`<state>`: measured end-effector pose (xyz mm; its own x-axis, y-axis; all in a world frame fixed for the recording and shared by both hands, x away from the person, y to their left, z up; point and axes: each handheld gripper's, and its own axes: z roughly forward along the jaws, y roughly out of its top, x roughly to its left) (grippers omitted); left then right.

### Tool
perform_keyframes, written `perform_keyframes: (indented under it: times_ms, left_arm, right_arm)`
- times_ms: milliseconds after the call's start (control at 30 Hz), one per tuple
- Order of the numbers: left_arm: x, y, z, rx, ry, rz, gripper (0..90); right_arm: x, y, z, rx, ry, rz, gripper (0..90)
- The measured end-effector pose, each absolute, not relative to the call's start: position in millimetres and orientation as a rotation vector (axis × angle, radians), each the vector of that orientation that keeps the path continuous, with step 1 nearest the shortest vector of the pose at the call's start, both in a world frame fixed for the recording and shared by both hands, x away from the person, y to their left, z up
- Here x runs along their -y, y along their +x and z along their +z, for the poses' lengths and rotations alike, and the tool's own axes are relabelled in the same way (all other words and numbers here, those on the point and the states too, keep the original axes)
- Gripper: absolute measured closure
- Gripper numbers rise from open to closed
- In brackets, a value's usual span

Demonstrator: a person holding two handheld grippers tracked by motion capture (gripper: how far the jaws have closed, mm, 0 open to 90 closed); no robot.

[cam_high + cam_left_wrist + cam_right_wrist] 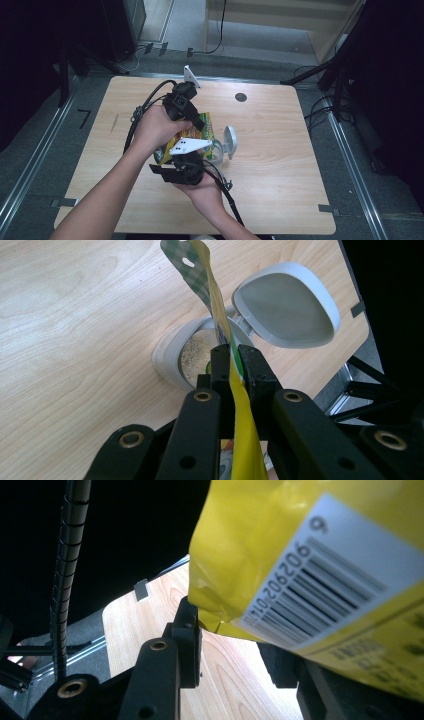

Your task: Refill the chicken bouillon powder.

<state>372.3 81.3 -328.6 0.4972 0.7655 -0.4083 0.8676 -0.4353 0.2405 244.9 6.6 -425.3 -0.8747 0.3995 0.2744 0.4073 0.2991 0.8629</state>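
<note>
1. Wooden table (280, 150), rounded corners, bearing everything near its middle.
2. Yellow-green pouch (206, 126) held above the table's centre, over an open jar.
3. Jar (186, 356) standing mid-table, hinged white lid (287, 307) flipped back, pale granules inside.
4. Left gripper (234, 365) clamped tight on the pouch's edge.
5. Right gripper (235, 645) closed on the pouch's lower corner.

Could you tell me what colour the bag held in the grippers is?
Yellow bag, with a green-checked top edge; best in the left gripper view.

High view above the person's side, looking forward and down on the worktop (280, 165), both gripper views close up along their tongs, all sharing the yellow bag (242, 440).
</note>
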Motion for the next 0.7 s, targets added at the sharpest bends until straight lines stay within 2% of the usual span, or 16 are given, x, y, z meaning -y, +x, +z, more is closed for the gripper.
perform_keyframes:
  times_ms: [700]
  left_arm:
    - [-66,362,-325,-1.305,2.375,-0.294,86.4]
  right_arm:
    - [-1,242,-432,2.523,-0.797,-1.712,66.8]
